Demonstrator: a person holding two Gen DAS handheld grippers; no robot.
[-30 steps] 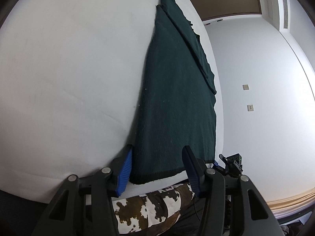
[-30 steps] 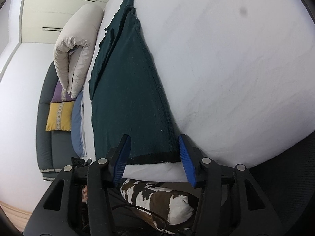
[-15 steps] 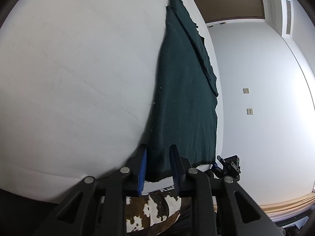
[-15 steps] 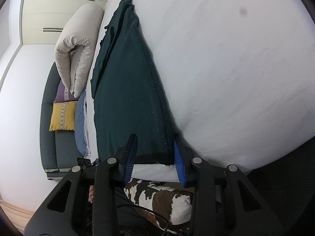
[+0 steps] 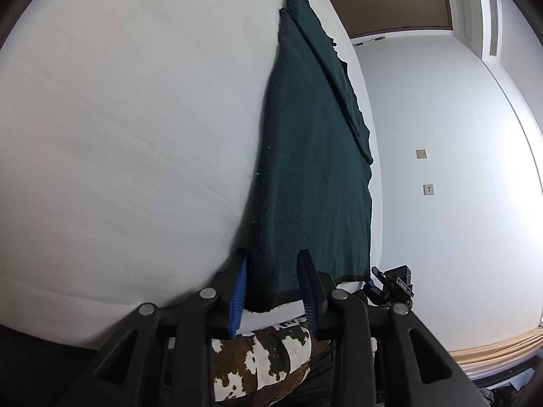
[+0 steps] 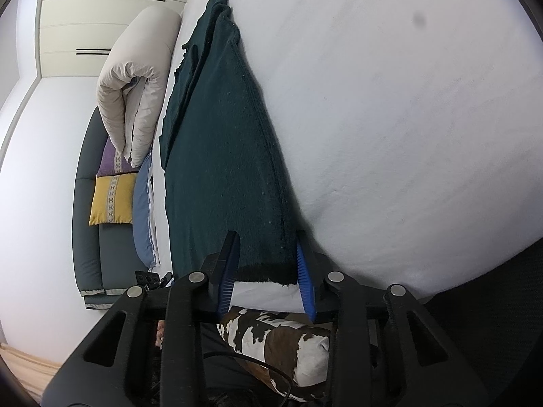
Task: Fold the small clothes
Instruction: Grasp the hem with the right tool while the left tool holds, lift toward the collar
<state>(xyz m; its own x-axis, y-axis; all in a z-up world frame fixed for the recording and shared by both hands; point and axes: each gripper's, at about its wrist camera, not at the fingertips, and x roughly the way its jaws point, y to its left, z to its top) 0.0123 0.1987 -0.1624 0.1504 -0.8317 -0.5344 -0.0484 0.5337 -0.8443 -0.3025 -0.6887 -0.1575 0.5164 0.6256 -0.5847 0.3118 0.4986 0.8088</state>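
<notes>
A dark green garment (image 5: 315, 169) lies flat on the white bed (image 5: 118, 118), its black hem at the near edge. My left gripper (image 5: 273, 261) straddles one near hem corner, its blue-padded fingers (image 5: 239, 285) partly closed around the cloth with a gap. In the right wrist view the same garment (image 6: 224, 156) stretches away, and my right gripper (image 6: 268, 240) straddles the other near hem corner, its fingers (image 6: 305, 278) narrowed around the cloth but apart. The garment's far end has a folded layer on top.
A cow-print cushion (image 6: 278, 339) sits below the bed edge between the grippers. A rolled beige duvet (image 6: 135, 78), a sofa with purple and yellow pillows (image 6: 110, 196) lie to one side. A wall and door (image 5: 390, 3) are on the other.
Both grippers moved onto the garment's near hem corners and narrowed from wide open. The left gripper looks slightly wider now than half a second ago.
</notes>
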